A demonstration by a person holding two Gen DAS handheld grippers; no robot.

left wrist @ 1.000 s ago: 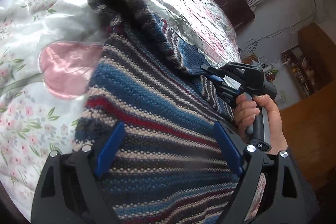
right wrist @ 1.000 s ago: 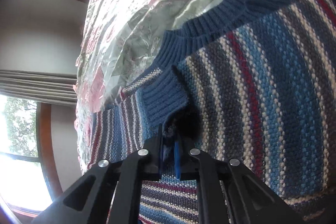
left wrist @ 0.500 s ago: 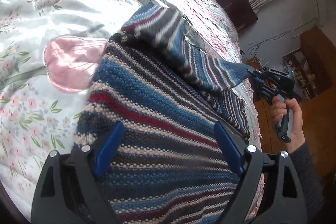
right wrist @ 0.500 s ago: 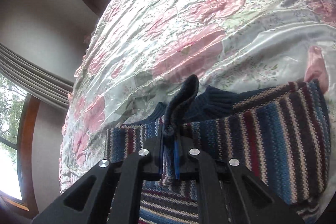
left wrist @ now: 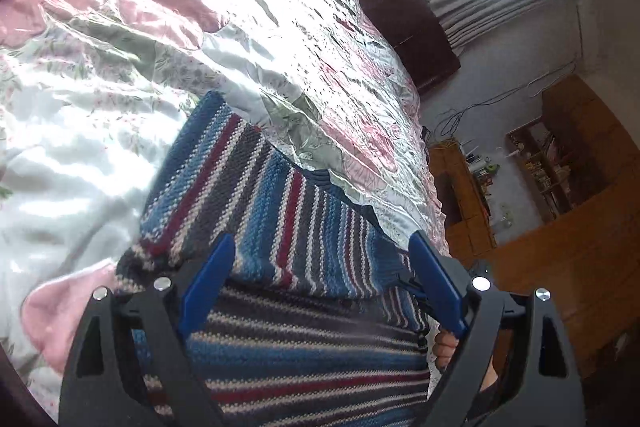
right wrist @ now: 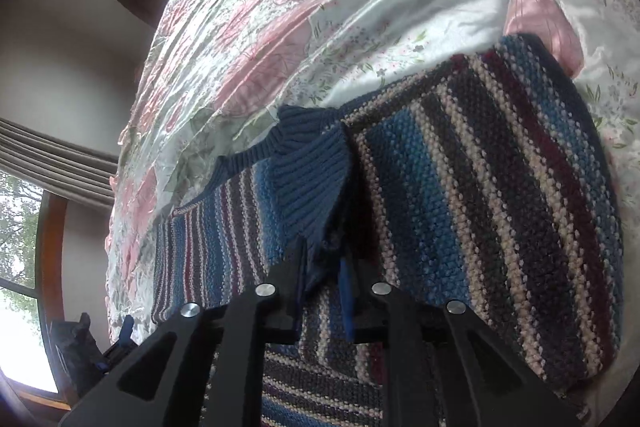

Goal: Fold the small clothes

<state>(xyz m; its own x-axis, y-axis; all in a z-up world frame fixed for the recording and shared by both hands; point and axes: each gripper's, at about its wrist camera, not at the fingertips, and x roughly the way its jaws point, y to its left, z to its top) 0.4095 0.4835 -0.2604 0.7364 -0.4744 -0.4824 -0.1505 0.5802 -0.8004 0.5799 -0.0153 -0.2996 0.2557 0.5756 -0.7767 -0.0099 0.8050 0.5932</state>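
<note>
While the right gripper is pinching the sweater's blue cuff mid-frame, the left gripper is gaping empty, so the sleeve risks slipping crooked.

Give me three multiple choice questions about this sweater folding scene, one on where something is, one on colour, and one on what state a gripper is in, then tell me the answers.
1. Where does the striped knit sweater lie?
A. on a floral bedspread
B. on a wooden floor
C. over a chair back

2. What colour is the sweater's ribbed cuff?
A. pink
B. solid blue
C. white

3. How is the left gripper?
A. shut on the cuff
B. shut on the bedspread
C. open, holding nothing

Answers:
1. A: the floral bedspread with pink flowers shows all round the sweater.
2. B: the ribbing is plain blue, unlike the striped body.
3. C: its blue pads stand wide apart over the sweater; the right gripper is the one pinching the cuff.
</note>
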